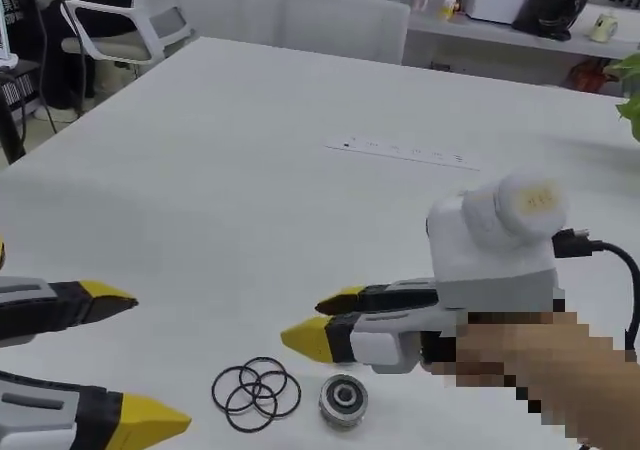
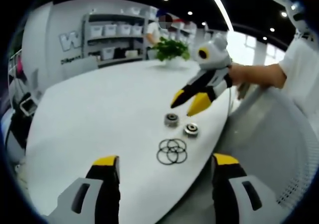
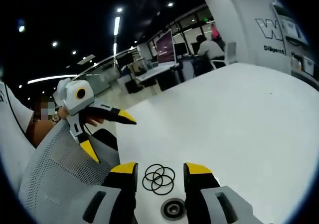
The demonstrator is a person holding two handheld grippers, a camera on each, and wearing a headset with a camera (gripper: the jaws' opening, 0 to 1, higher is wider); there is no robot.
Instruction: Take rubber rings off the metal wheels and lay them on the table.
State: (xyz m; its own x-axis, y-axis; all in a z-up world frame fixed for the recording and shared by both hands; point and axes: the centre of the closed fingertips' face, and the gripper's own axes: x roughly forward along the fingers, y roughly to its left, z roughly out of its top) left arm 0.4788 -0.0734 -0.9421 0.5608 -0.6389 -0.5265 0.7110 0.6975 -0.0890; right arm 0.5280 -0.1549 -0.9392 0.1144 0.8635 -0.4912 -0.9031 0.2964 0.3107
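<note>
Lying on white table (image 1: 300, 170), rubber rings (image 1: 256, 393) nr metal wheel (image 1: 343, 398); shelves (image 2: 114, 32) behind.

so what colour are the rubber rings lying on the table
Black. The rubber rings show best in the head view.

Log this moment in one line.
left gripper: open | right gripper: open, empty | rubber rings: overlapping on table | metal wheels: two, beside rings
</note>
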